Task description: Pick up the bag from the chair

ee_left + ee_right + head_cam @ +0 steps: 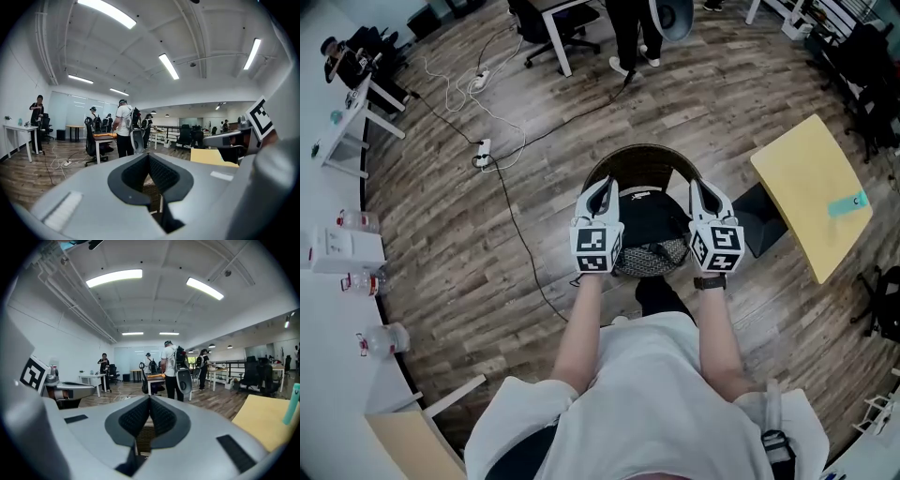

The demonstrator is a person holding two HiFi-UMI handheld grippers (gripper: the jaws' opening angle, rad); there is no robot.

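A black bag (654,223) lies on the seat of a round wicker chair (639,156) right in front of me in the head view. My left gripper (603,190) hovers over the bag's left side, jaws shut and empty. My right gripper (700,190) hovers over its right side, likewise shut and empty. In the left gripper view the left gripper (149,157) has its pads pressed together, with wicker (153,191) showing under them and the right gripper (234,138) beside it. The right gripper view shows the right gripper (150,400) closed too, the left gripper (65,392) at its left.
A yellow table (814,192) stands close to the chair's right. Cables and a power strip (484,148) run over the wooden floor at the left. A white counter (337,251) with bottles lines the left edge. A person (628,33) stands by desks beyond the chair.
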